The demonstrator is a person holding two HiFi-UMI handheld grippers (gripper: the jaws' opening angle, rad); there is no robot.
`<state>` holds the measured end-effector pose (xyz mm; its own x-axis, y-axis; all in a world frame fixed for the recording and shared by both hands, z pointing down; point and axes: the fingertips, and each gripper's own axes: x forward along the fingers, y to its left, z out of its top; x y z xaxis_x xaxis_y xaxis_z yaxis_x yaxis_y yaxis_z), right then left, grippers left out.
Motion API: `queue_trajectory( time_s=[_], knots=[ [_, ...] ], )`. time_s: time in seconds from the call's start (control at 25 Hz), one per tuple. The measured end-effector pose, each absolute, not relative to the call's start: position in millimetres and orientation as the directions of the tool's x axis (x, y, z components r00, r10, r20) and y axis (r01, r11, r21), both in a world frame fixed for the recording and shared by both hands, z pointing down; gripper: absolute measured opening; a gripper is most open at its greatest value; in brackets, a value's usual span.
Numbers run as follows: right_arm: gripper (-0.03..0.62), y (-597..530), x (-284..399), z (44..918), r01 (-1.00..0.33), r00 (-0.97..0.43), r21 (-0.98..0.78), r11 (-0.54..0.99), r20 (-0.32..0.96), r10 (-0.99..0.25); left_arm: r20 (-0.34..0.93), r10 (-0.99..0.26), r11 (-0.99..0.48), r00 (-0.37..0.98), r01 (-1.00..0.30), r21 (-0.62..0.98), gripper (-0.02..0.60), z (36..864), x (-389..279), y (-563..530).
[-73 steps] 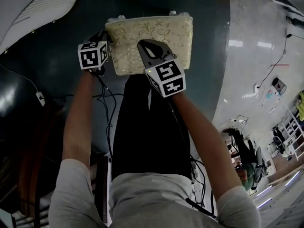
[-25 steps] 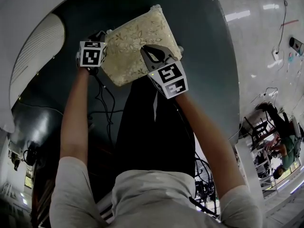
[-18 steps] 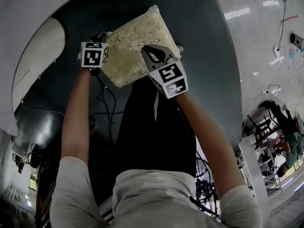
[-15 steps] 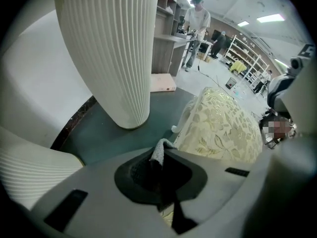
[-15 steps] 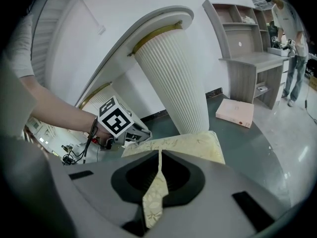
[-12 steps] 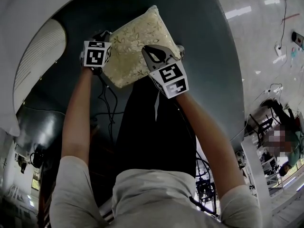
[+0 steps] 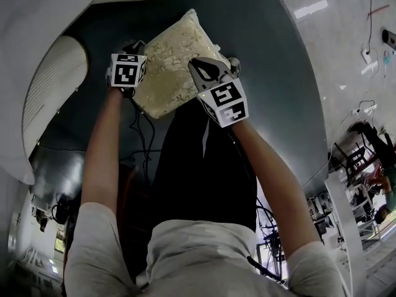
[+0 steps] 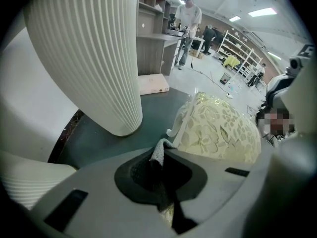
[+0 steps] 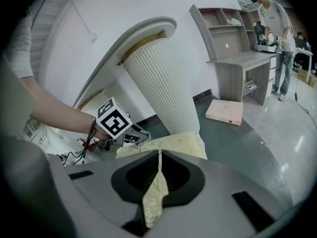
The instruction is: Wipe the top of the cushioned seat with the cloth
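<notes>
With the right gripper [image 9: 158, 175] fingers pinching the cushion [image 7: 174, 60] edge steady, the left gripper [image 8: 162, 168], fingers pinching grey cloth [image 8: 158, 153], should sweep evenly.

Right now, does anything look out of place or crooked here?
Yes. The cushion sits askew, one corner pointing away from the person. The left gripper and the right gripper are each shut on its edge fabric. I can't make out a separate wiping cloth.

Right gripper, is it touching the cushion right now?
Touching. In the right gripper view, the right gripper has its jaws pinched shut on a cream fold of the cushion.
</notes>
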<state>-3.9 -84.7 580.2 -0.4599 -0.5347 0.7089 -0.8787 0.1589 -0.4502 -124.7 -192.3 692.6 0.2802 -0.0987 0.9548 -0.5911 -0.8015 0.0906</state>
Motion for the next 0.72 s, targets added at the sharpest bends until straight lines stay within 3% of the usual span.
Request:
queue_trajectory(
  time_s=[0.72],
  knots=[
    [0.028, -70.1, 66.7, 582.9, -0.887, -0.355, -0.461, -0.014, 0.703, -0.617, 0.958, -0.069, -0.872, 0.278, -0.484, 0.077, 0.020, 697.4, -42.6, -202.0]
  ],
)
